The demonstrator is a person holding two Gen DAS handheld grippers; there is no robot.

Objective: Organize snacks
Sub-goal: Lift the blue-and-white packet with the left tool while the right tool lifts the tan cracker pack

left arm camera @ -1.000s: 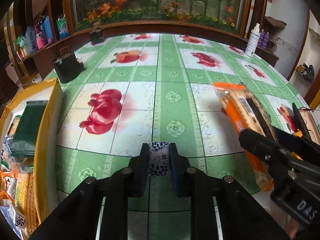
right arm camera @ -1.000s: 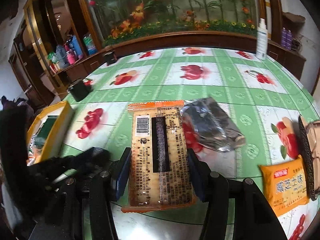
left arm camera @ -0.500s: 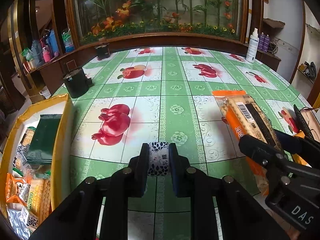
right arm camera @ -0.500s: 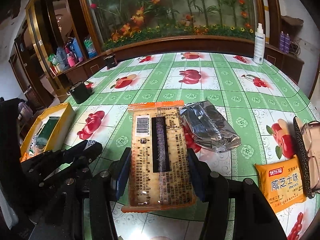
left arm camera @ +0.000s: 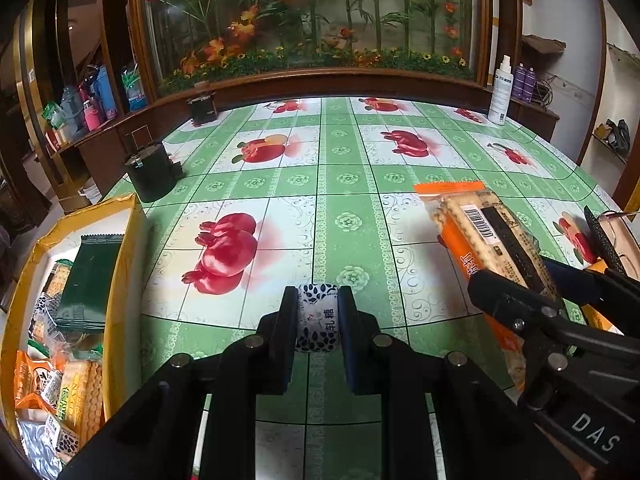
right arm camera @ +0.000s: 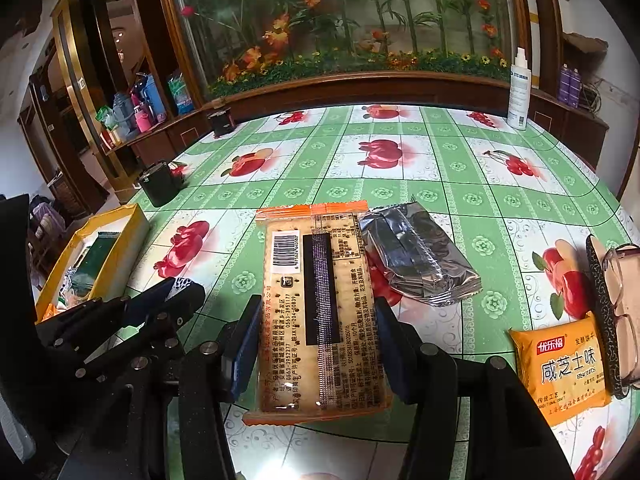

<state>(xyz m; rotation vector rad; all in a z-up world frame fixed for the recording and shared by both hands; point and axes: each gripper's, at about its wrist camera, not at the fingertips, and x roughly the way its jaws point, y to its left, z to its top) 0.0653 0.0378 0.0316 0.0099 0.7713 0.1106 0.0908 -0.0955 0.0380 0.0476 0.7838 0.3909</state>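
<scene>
My left gripper point(left arm camera: 318, 320) is shut on a small candy point(left arm camera: 318, 318) in a white wrapper with dark leaf print, held above the green tablecloth. My right gripper point(right arm camera: 316, 340) is shut on a long cracker pack point(right arm camera: 318, 308) with orange ends and a barcode, lifted off the table; the same cracker pack point(left arm camera: 484, 236) shows at the right of the left wrist view. A yellow box point(left arm camera: 120, 280) with several snack packs inside stands at the left table edge. The left gripper point(right arm camera: 160, 304) appears at the lower left of the right wrist view.
A silver foil pack point(right arm camera: 416, 256) lies just right of the cracker pack. An orange biscuit pack point(right arm camera: 564, 364) and glasses on a case point(right arm camera: 612, 300) lie at the right edge. A black pot point(left arm camera: 150, 172) stands far left, a white spray bottle point(right arm camera: 519, 92) at the far right.
The left wrist view has tilted up and drawn back a little, so more of the yellow box shows. Both grips are unchanged; the right gripper holds still.
</scene>
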